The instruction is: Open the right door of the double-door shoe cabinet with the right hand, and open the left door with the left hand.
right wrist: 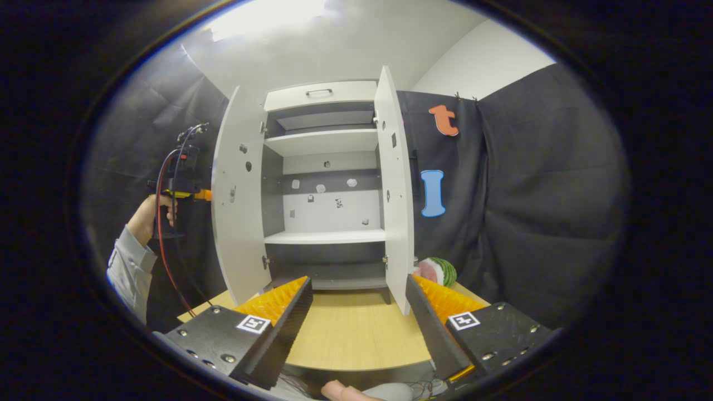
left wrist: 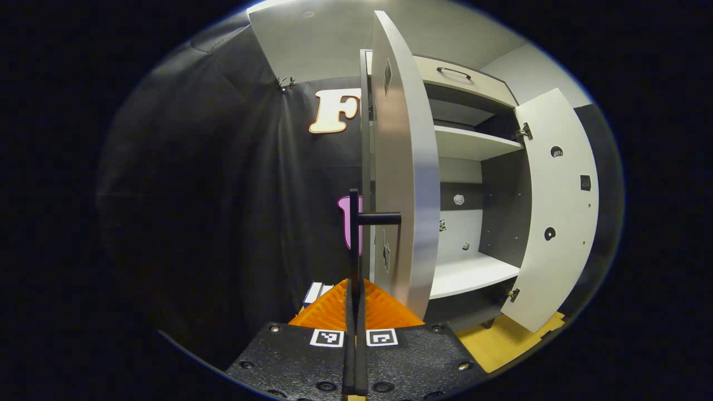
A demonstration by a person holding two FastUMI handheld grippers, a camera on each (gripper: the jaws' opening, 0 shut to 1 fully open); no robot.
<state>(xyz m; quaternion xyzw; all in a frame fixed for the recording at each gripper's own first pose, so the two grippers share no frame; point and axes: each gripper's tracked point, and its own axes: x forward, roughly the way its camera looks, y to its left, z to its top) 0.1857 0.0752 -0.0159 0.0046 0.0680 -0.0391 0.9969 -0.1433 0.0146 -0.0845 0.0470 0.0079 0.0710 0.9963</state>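
My left gripper (left wrist: 355, 312) pinches the left door's handle (left wrist: 356, 223), centre frame; stiff panel, swings lightly. Right gripper (right wrist: 359, 312) gapes empty, right door (right wrist: 395, 189) open.

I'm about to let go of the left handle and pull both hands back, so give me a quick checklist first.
1. Left door swung open: ok.
2. Right door swung open: ok.
3. Left gripper fingers closed on the left door handle: ok, release needed.
4. Right gripper open, free of the cabinet: ok.
5. Shelves unobstructed: ok.
6. Doors fully at hinge stops: cannot tell.
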